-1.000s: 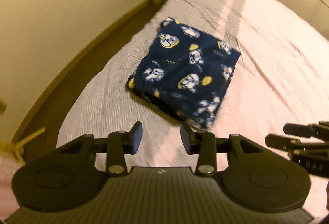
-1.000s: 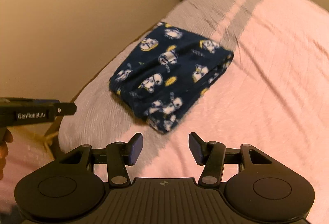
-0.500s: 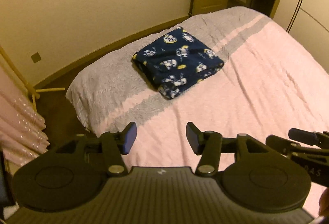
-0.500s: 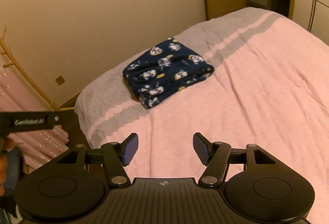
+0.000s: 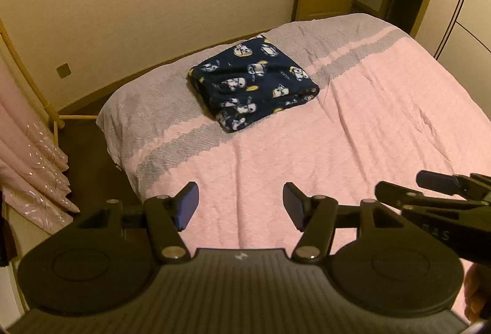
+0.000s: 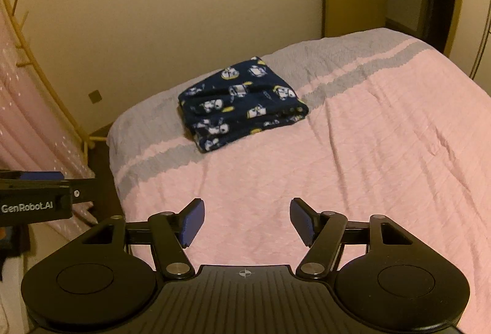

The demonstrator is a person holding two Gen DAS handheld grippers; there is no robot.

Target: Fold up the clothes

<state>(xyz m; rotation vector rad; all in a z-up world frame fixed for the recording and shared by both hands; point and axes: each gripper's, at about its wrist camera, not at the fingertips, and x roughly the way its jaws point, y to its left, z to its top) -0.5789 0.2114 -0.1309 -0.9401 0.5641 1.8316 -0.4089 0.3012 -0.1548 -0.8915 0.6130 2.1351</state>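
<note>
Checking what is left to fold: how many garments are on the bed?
1: a folded navy printed garment lies across the grey band of the pink bedspread, near the far left corner. Both grippers are open, holding nothing.

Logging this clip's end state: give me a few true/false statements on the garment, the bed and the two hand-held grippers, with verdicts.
1. The navy printed garment lies folded on the bed. True.
2. The left hand-held gripper is clamped on the garment. False: its jaws are apart and empty, well short of the garment.
3. The right hand-held gripper is open and holds nothing. True.
4. The garment hangs off the edge of the bed. False: it rests wholly on the bed, by the grey stripe.
5. The bedcover is mostly green. False: it is pink with grey bands.
</note>
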